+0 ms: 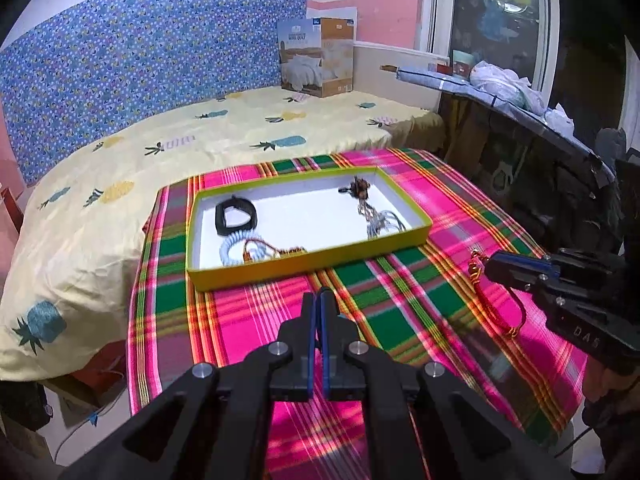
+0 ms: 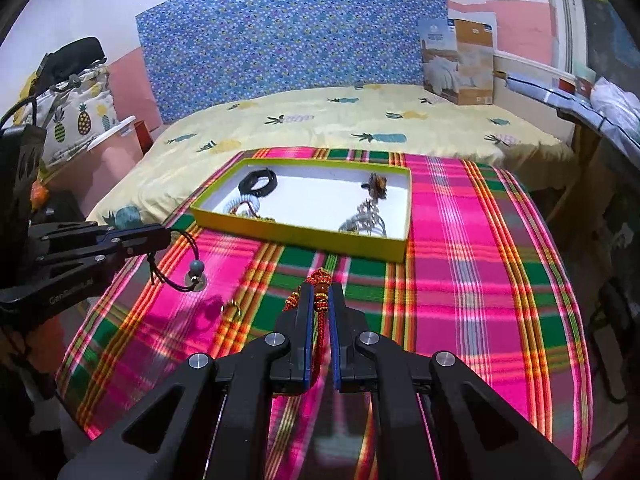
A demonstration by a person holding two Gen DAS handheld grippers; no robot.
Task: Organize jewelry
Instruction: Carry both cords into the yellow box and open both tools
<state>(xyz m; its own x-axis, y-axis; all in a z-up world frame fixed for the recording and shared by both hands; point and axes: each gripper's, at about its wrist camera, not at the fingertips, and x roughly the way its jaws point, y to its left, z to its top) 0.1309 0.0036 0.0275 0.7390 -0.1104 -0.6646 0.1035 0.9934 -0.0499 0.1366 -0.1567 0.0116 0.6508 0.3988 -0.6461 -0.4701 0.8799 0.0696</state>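
A shallow yellow-rimmed box (image 1: 304, 268) (image 2: 296, 234) sits on the plaid cloth and holds a black band (image 1: 234, 216), a pale coil bracelet (image 1: 236, 246), a brown piece (image 1: 360, 189) and silver chains (image 1: 378, 222). My right gripper (image 2: 321, 300) (image 1: 490, 268) is shut on a red and gold cord bracelet (image 2: 320, 300) (image 1: 496, 304), held above the cloth right of the box. My left gripper (image 1: 319, 300) (image 2: 166, 238) is shut on a black cord bracelet with a blue bead (image 2: 188, 268), hanging above the cloth left of the box. A small gold ring (image 2: 233, 307) lies on the cloth.
The plaid cloth (image 2: 460, 260) covers a small table against a bed with a yellow pineapple sheet (image 1: 200, 128). A cardboard package (image 1: 318, 56) stands at the bed's far end. A cluttered dark ledge (image 1: 520, 120) runs along the right.
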